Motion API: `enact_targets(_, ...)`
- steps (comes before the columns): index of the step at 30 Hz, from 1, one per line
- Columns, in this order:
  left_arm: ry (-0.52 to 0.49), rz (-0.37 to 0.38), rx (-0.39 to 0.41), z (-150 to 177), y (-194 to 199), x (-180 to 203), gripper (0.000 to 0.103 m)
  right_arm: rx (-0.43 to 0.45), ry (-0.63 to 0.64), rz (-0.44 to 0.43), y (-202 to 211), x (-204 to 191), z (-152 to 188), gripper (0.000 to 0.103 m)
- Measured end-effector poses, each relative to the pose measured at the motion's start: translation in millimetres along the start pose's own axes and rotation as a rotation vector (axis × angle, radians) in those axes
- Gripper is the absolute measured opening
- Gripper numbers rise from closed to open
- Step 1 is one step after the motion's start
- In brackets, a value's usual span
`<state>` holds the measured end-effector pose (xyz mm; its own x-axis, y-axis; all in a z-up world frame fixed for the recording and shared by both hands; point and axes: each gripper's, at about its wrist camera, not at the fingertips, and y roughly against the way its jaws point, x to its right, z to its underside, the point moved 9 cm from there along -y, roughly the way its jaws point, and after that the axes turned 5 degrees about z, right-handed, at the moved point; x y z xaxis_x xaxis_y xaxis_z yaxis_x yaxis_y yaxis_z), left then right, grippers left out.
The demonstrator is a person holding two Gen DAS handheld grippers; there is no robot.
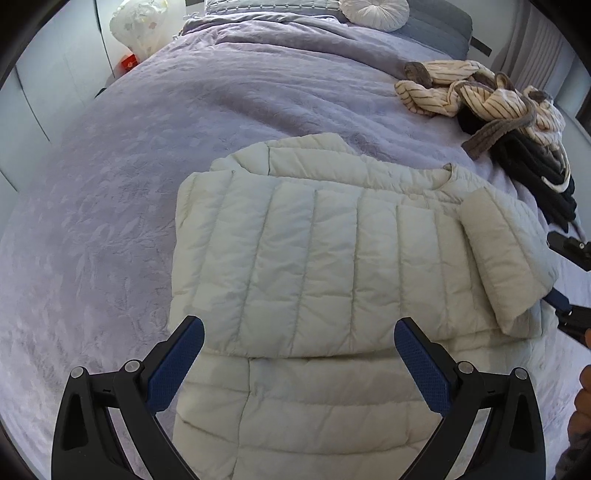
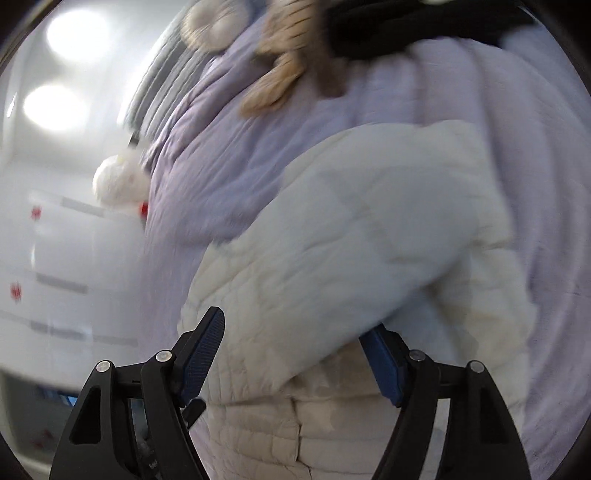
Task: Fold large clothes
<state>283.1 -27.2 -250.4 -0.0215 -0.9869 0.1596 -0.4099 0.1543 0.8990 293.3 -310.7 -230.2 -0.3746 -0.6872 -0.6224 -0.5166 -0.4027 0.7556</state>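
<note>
A cream quilted puffer jacket (image 1: 317, 251) lies on the lavender bed cover (image 1: 122, 206), partly folded, with one sleeve (image 1: 506, 254) laid across its right side. My left gripper (image 1: 299, 350) is open, just above the jacket's near part, holding nothing. My right gripper (image 2: 295, 350) is open at the jacket's sleeve edge (image 2: 362, 251); the right wrist view is blurred by motion. The right gripper's fingers also show at the right edge of the left wrist view (image 1: 570, 251), beside the sleeve.
A pile of clothes, a striped cream top (image 1: 476, 96) over dark garments (image 1: 535, 173), lies at the bed's far right. A round white cushion (image 1: 373, 13) and pillows lie at the head. A white wardrobe (image 1: 37, 85) stands left of the bed.
</note>
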Motion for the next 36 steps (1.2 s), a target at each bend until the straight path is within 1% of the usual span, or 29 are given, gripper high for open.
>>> enact_targets(1, 0.002, 0.004, 0.005, -1, 0, -1, 0.103, 0.003, -0.055, -0.013, 0, 10, -6, 0.061)
enact_targets(2, 0.003, 0.009, 0.009, -3, -1, -2, 0.103, 0.0, -0.088, -0.024, 2, 17, -9, 0.036)
enact_targets(3, 0.005, 0.015, 0.015, -4, -1, -3, 0.103, -0.006, -0.144, -0.055, 0, 24, -15, 0.025)
enact_targets(4, 0.009, 0.026, 0.018, -6, -1, -5, 0.103, -0.003, -0.163, -0.067, -1, 26, -17, 0.012)
enact_targets(5, 0.016, 0.043, 0.021, -8, -2, -6, 0.103, 0.015, -0.163, -0.074, -1, 25, -22, 0.009)
enact_targets(6, 0.038, 0.083, 0.024, -11, -2, -9, 0.103, 0.028, -0.14, -0.07, 0, 21, -25, 0.009)
enact_targets(7, 0.057, 0.107, 0.027, -13, -1, -12, 0.103, 0.042, -0.091, -0.068, 2, 12, -28, 0.009)
enact_targets(8, 0.082, 0.133, 0.035, -16, 0, -16, 0.103, 0.051, -0.002, -0.063, 3, -5, -30, 0.009)
enact_targets(9, 0.112, 0.163, 0.052, -21, 3, -22, 0.103, 0.052, 0.06, -0.058, 2, -18, -28, 0.009)
enact_targets(10, 0.127, 0.176, 0.06, -24, 4, -26, 0.103, 0.048, 0.124, -0.052, 2, -31, -24, 0.009)
enact_targets(12, 0.161, 0.209, 0.082, -31, 8, -36, 0.103, 0.026, 0.265, -0.042, -9, -64, -13, 0.009)
enact_targets(14, 0.184, 0.241, 0.093, -36, 11, -43, 0.103, -0.014, 0.373, -0.039, -23, -88, 6, 0.009)
enact_targets(16, 0.203, 0.283, 0.098, -40, 12, -47, 0.103, -0.057, 0.437, -0.032, -37, -103, 23, 0.009)
enact_targets(18, 0.213, 0.321, 0.097, -41, 13, -49, 0.103, -0.12, 0.486, -0.023, -57, -111, 45, 0.009)
enact_targets(20, 0.224, 0.354, 0.092, -42, 10, -50, 0.103, -0.175, 0.526, 0.006, -71, -112, 63, 0.009)
enact_targets(21, 0.233, 0.382, 0.082, -42, 7, -49, 0.103, -0.204, 0.562, 0.039, -77, -111, 73, 0.01)
enact_targets(22, 0.24, 0.394, 0.076, -42, 5, -49, 0.103, -0.215, 0.595, 0.069, -80, -109, 79, 0.013)
enact_targets(23, 0.252, 0.41, 0.069, -42, 3, -49, 0.103, -0.219, 0.631, 0.099, -80, -108, 85, 0.026)
enact_targets(24, 0.269, 0.429, 0.06, -43, 0, -49, 0.103, -0.223, 0.654, 0.118, -79, -106, 89, 0.035)
enact_targets(25, 0.284, 0.442, 0.054, -43, -2, -48, 0.103, -0.224, 0.657, 0.121, -76, -106, 91, 0.056)
enact_targets(26, 0.294, 0.455, 0.048, -42, -4, -47, 0.103, -0.219, 0.645, 0.118, -69, -103, 90, 0.065)
enact_targets(27, 0.304, 0.476, 0.038, -43, -6, -44, 0.103, -0.209, 0.633, 0.118, -61, -99, 88, 0.065)
enact_targets(29, 0.301, 0.494, 0.026, -43, -9, -38, 0.103, -0.192, 0.592, 0.12, -44, -90, 79, 0.065)
enact_targets(30, 0.291, 0.5, 0.018, -44, -11, -34, 0.103, -0.185, 0.55, 0.108, -34, -84, 74, 0.065)
enact_targets(32, 0.269, 0.516, -0.007, -45, -19, -22, 0.103, -0.199, 0.43, 0.048, -9, -63, 70, 0.065)
enact_targets(34, 0.254, 0.533, -0.037, -43, -27, -11, 0.103, -0.218, 0.33, 0.007, -2, -50, 67, 0.065)
enact_targets(35, 0.25, 0.532, -0.052, -42, -32, -6, 0.103, -0.236, 0.252, -0.019, 8, -30, 68, 0.065)
enact_targets(36, 0.249, 0.526, -0.068, -40, -38, -2, 0.103, -0.244, 0.201, -0.028, 11, -18, 69, 0.065)
